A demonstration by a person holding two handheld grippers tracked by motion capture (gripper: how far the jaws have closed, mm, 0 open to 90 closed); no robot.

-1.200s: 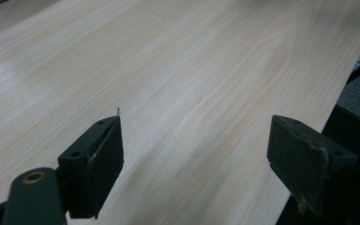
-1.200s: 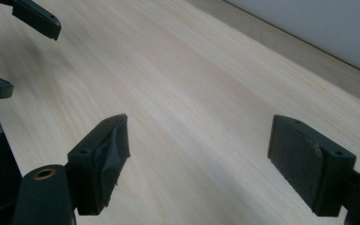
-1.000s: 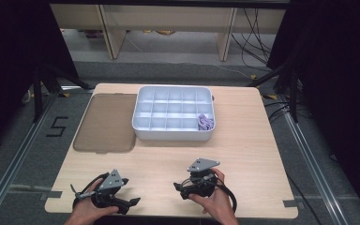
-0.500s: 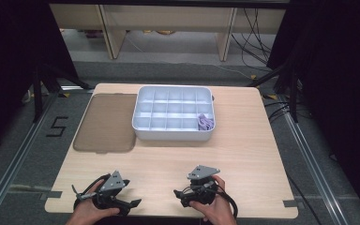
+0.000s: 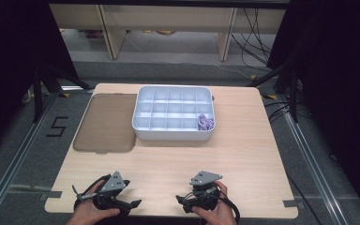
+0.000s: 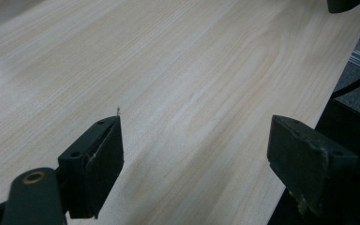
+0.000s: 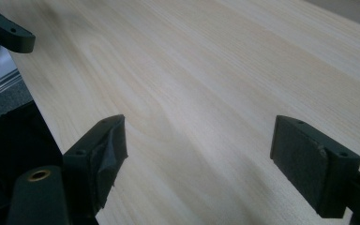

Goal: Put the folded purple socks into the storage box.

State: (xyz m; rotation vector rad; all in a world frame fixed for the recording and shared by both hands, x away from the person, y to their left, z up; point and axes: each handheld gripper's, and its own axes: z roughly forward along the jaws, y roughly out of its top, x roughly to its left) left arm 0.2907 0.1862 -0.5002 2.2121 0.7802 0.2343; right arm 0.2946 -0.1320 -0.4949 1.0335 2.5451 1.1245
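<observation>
The white plastic compartment tray [image 5: 173,114] sits toward the far middle of the pale wooden surface [image 5: 243,154], and in its near-right compartment lies a small crumpled lilac piece of soft material [image 5: 205,123], the one loose thing in it. It looks light and limp, likely to fold and slip rather than resist, so a pinch across its bunched middle, coming straight down between the compartment walls, seems the safest hold; the tray itself looks stiff and light, best taken by its rim. A flat brown translucent plastic lid [image 5: 106,122] lies just beside the tray on its left. Both grippers rest well nearer the person than the tray, at the surface's near edge. The left hand-held gripper [image 5: 122,204] lies low in the hand, pointing toward the other one, jaws spread wide with nothing between them. The right hand-held gripper [image 5: 183,202] points back toward it, jaws equally wide and empty.
</observation>
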